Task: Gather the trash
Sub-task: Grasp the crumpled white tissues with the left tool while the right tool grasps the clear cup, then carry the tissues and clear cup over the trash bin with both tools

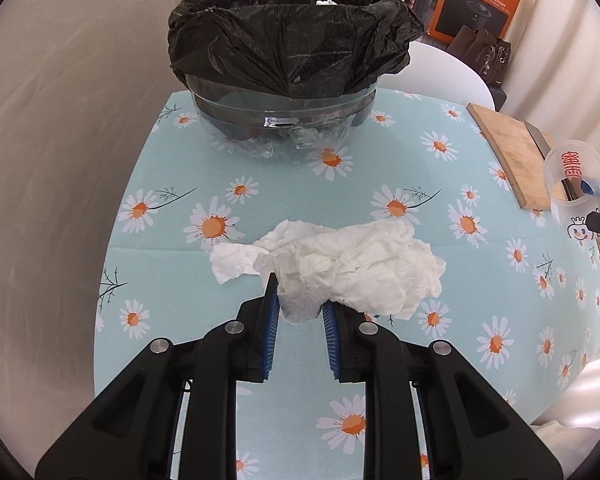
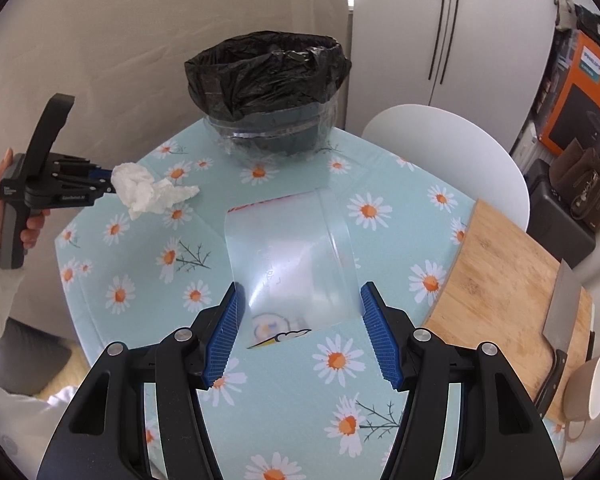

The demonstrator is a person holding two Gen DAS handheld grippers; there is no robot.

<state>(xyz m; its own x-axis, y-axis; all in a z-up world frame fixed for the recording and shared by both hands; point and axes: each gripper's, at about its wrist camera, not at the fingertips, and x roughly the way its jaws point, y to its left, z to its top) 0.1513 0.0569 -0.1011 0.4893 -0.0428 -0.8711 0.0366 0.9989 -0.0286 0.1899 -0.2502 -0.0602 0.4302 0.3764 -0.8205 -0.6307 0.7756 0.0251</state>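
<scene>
One crumpled tissue [image 1: 340, 264] is clamped in the left tool [image 1: 300, 312]; one plastic cup [image 2: 292, 256] is clamped in the right tool [image 2: 300, 320]; one lined bin [image 1: 288, 48] stands on the table [image 1: 160, 240].

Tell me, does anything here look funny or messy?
Nothing is spilled or broken. One odd bit: the knife on the cutting board lies at the board's edge, its handle sticking out over the side beside the mug.

One clear plastic bin lined with a black bag [image 1: 292, 80], one crumpled white tissue wad [image 1: 340, 268], one translucent plastic cup [image 2: 292, 260], one wooden cutting board [image 2: 508, 292], one steel cleaver [image 2: 560, 320], one beige mug [image 2: 592, 388], two black grippers with blue pads.
</scene>
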